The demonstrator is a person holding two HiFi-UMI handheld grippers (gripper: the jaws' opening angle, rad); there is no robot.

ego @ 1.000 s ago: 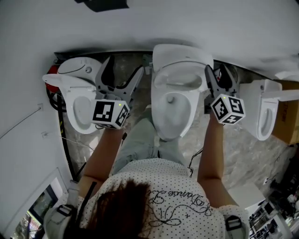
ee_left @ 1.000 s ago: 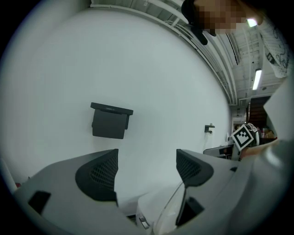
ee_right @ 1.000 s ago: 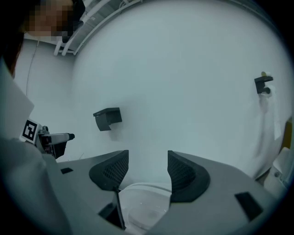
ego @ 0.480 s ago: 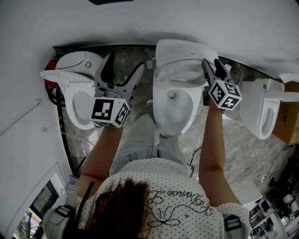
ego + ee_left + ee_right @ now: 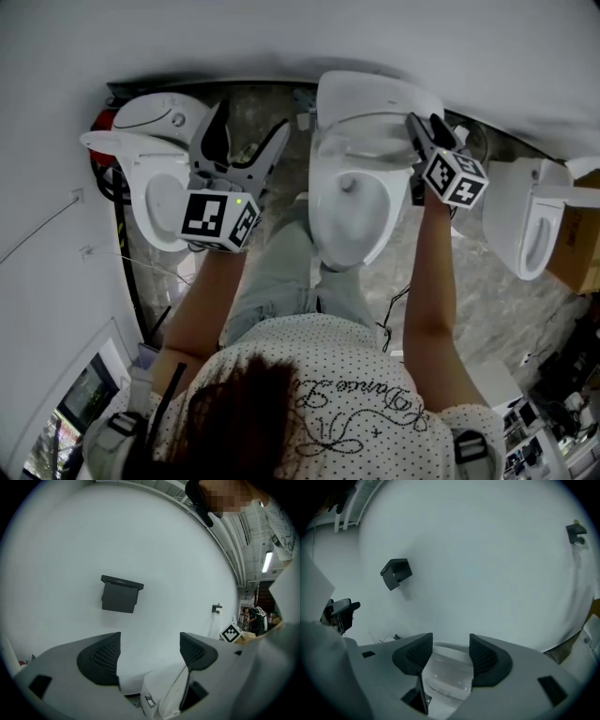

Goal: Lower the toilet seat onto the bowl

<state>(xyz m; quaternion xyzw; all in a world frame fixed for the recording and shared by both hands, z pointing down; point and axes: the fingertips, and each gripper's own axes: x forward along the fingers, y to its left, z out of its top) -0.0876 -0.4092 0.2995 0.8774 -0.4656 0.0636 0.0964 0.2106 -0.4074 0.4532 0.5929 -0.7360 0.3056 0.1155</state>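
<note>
The middle white toilet [image 5: 352,220] stands in front of me, its seat [image 5: 364,142] tilted partway down over the bowl. My right gripper [image 5: 419,127] is at the seat's right edge, shut on it. In the right gripper view the glossy white seat [image 5: 447,679] fills the gap between the jaws of the right gripper [image 5: 451,656]. My left gripper [image 5: 248,129] hangs open over the floor between the middle toilet and the left one, holding nothing. The left gripper view shows the left gripper [image 5: 150,651] facing the white wall, a white toilet part [image 5: 164,693] low between its jaws.
A second toilet [image 5: 155,192] stands at the left with a red object [image 5: 101,122] behind it. A third toilet [image 5: 525,220] stands at the right beside a cardboard box [image 5: 579,246]. A dark box [image 5: 121,594] hangs on the wall. My legs are against the middle bowl.
My right gripper has come down with the seat's right edge, and the seat lies lower over the bowl. The left gripper has barely shifted.
</note>
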